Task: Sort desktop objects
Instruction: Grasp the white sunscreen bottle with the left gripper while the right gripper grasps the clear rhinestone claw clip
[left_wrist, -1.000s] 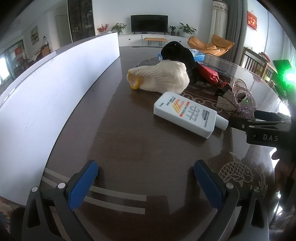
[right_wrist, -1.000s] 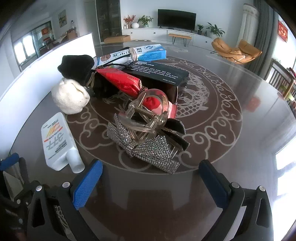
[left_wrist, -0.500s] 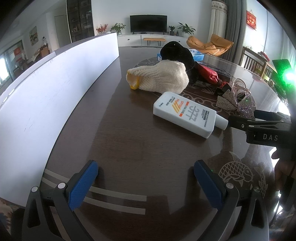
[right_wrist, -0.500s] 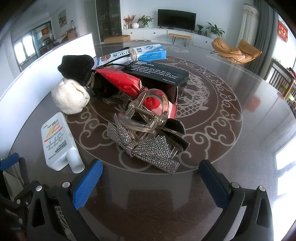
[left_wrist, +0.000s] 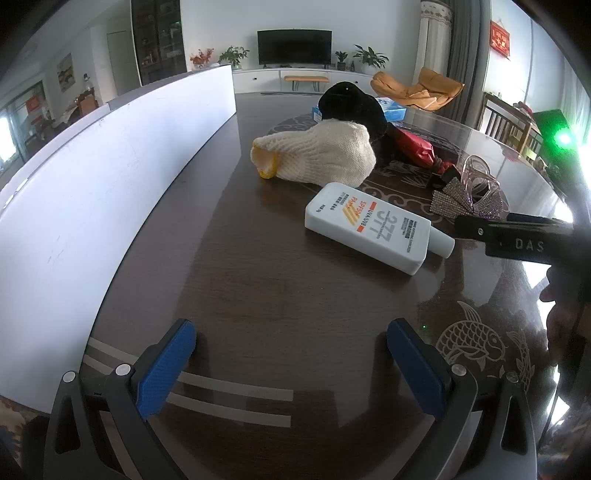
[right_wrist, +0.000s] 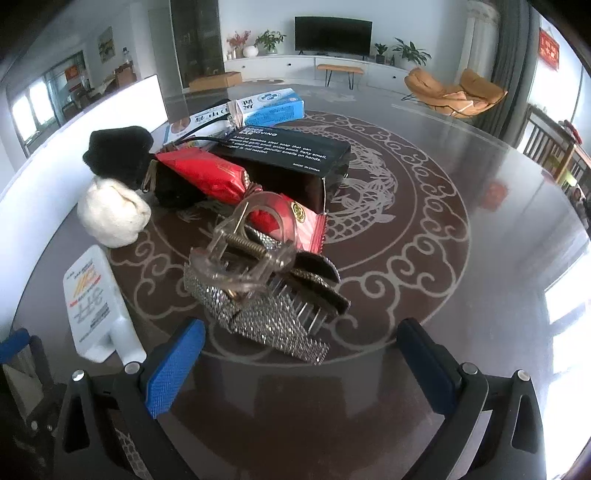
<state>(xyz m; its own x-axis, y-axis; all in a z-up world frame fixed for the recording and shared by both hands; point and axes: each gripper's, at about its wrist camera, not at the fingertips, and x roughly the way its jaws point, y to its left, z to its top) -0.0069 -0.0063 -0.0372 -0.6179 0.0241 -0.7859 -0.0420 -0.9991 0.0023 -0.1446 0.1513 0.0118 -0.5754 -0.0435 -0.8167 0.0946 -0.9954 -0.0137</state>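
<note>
On the dark glossy round table (right_wrist: 461, 206) with pale scrollwork, a heap of small things sits just ahead of the right gripper (right_wrist: 301, 363), whose blue-padded fingers stand wide apart, holding nothing. Nearest it lies a rhinestone-covered hair clip (right_wrist: 258, 317) with a clear plastic claw clip (right_wrist: 247, 251) resting on top. Behind them are a red foil packet (right_wrist: 210, 177), a black rectangular box with white print (right_wrist: 288, 155), a blue and white carton (right_wrist: 271, 109), a black fuzzy bundle (right_wrist: 118, 153) and a cream knitted glove (right_wrist: 110, 216). A flat white sunscreen bottle (left_wrist: 369, 227) lies on its side, well ahead of the left gripper (left_wrist: 291, 363), whose fingers are likewise spread and empty. A long white panel (left_wrist: 92, 192) stands along the table's left edge.
</note>
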